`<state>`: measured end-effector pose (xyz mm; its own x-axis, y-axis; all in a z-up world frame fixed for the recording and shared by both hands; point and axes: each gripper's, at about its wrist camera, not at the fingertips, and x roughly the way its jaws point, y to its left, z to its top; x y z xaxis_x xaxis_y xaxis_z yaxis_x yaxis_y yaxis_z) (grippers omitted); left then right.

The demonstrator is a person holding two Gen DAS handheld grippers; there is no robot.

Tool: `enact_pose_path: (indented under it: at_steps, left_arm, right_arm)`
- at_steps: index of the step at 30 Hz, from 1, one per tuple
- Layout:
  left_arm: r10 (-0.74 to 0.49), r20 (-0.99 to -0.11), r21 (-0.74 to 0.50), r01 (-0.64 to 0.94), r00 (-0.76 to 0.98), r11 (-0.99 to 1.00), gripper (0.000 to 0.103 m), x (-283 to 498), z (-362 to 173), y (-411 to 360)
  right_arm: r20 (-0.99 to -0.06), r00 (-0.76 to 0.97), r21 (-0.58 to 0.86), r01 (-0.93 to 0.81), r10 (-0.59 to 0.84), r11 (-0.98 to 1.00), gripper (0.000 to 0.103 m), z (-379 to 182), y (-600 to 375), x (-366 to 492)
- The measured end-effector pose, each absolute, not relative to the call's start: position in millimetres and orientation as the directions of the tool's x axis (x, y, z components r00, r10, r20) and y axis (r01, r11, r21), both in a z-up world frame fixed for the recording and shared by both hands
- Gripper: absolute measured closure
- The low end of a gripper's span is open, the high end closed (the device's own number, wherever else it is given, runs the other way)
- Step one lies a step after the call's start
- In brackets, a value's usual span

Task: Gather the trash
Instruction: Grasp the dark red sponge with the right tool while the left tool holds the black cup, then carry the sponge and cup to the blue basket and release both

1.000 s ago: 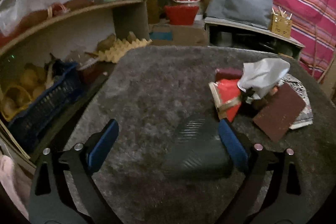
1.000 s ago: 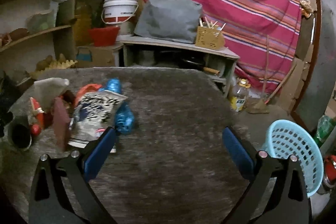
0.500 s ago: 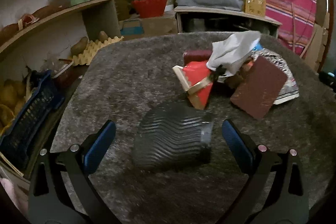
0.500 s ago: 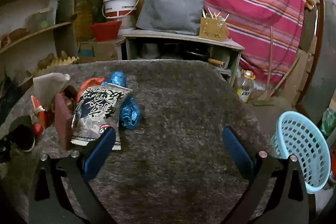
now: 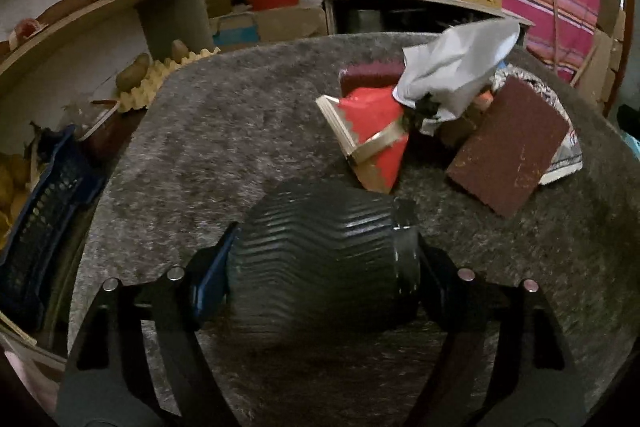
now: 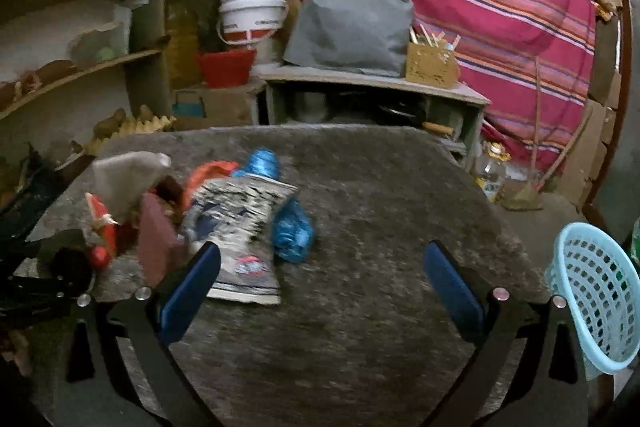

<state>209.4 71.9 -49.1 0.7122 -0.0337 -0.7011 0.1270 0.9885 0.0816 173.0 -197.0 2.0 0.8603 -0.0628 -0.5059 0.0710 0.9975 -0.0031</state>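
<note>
Two claws are in play on this gray fuzzy bench [image 6: 380, 195]. My left claw [image 5: 320, 267] has its blue pads pressed against either side of a black ribbed cup [image 5: 324, 255], which lies on its side between them; whether it is lifted off the bench or resting on it, I cannot tell. Just past the cup sits the rest of the trash in a heap: a red carton with gold trim [image 5: 374, 135], a crumpled white tissue [image 5: 452, 75] draped over the top, a dark maroon pad [image 5: 510, 155] leaning at the right, and another maroon piece [image 5: 370, 77] behind the carton. My right claw [image 6: 320, 291] is spread wide and holds nothing, hanging low over the bench. From that side I see the same heap to the left, with a printed snack wrapper [image 6: 240, 227] lying flat near my left pad and a crumpled blue plastic bag [image 6: 292, 231] touching its right edge. A light blue basket [image 6: 596, 295] stands off the bench at the far right. To the left of the bench, a dark blue crate [image 5: 44, 203] sits beneath a wooden shelf [image 5: 100, 7].
</note>
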Motion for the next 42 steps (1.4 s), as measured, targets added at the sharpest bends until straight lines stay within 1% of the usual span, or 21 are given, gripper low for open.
enact_pose_path:
  at_steps: [5, 9, 12, 14, 15, 16, 17, 19, 21, 23, 24, 25, 27, 28, 33, 38, 42]
  left_arm:
    - [0.004, -0.663, 0.113, 0.096, 0.749, 0.989, 0.027, 197, -38, 74]
    - [0.059, -0.627, 0.150, 0.047, 0.776, 0.988, 0.027, 189, -28, 82]
    - [0.079, -0.612, 0.144, 0.013, 0.787, 0.989, 0.027, 186, -21, 93]
    - [0.082, -0.605, 0.132, -0.002, 0.792, 0.991, 0.030, 186, -16, 100]
    - [0.089, -0.602, 0.133, -0.011, 0.794, 0.991, 0.030, 186, -15, 103]
    - [0.098, -0.599, 0.133, -0.021, 0.795, 0.991, 0.030, 187, -14, 106]
    - [0.103, -0.597, 0.130, -0.031, 0.795, 0.991, 0.030, 187, -13, 109]
    - [0.102, -0.599, 0.114, -0.042, 0.794, 0.993, 0.030, 188, -13, 114]
    - [0.101, -0.599, 0.100, -0.051, 0.794, 0.994, 0.030, 188, -11, 117]
    - [0.108, -0.589, 0.103, -0.058, 0.801, 0.993, 0.030, 188, -8, 116]
    - [0.112, -0.583, 0.107, -0.061, 0.805, 0.992, 0.030, 186, -7, 115]
    - [0.115, -0.578, 0.110, -0.063, 0.808, 0.992, 0.030, 186, -6, 113]
    - [0.118, -0.569, 0.115, -0.063, 0.814, 0.991, 0.030, 185, -3, 108]
    - [0.121, -0.566, 0.119, -0.064, 0.816, 0.991, 0.030, 185, -1, 105]
    - [0.116, -0.544, 0.133, -0.050, 0.831, 0.990, 0.030, 179, 9, 88]
    - [0.089, -0.506, 0.146, -0.016, 0.858, 0.989, 0.030, 167, 22, 58]
    - [0.063, -0.498, 0.147, 0.013, 0.865, 0.989, 0.030, 162, 30, 30]
  right_arm:
    - [-0.490, 0.872, -0.028, 0.003, -0.016, 1.000, 0.004, 4, -165, 175]
    - [-0.516, 0.855, -0.019, -0.066, 0.047, 0.998, 0.004, -7, -142, 188]
    - [-0.537, 0.839, 0.022, -0.091, 0.089, 0.996, 0.006, -15, -133, 201]
    - [-0.545, 0.830, 0.058, -0.106, 0.120, 0.993, 0.017, -17, -131, 208]
    - [-0.551, 0.823, 0.075, -0.118, 0.139, 0.990, 0.026, -17, -129, 212]
    - [-0.555, 0.819, 0.082, -0.124, 0.149, 0.989, 0.031, -18, -127, 214]
    - [-0.558, 0.815, 0.086, -0.134, 0.159, 0.987, 0.033, -19, -124, 215]
    - [-0.568, 0.804, 0.084, -0.159, 0.179, 0.984, 0.044, -23, -118, 218]
    - [-0.590, 0.779, 0.095, -0.196, 0.214, 0.976, 0.066, -29, -112, 220]
    - [-0.590, 0.772, 0.113, -0.211, 0.236, 0.971, 0.069, -31, -112, 218]
    - [-0.583, 0.773, 0.120, -0.222, 0.250, 0.968, 0.074, -29, -113, 214]
    - [-0.580, 0.771, 0.127, -0.233, 0.263, 0.964, 0.077, -28, -114, 212]
    - [-0.577, 0.768, 0.138, -0.243, 0.277, 0.960, 0.078, -25, -119, 207]
    - [-0.572, 0.768, 0.149, -0.248, 0.288, 0.957, 0.084, -23, -123, 203]
    - [-0.533, 0.777, 0.200, -0.269, 0.335, 0.942, 0.088, -7, -149, 187]
    - [-0.482, 0.807, 0.226, -0.262, 0.342, 0.938, 0.088, 10, -182, 171]
    - [-0.444, 0.835, 0.244, -0.237, 0.325, 0.940, 0.089, 25, -211, 156]
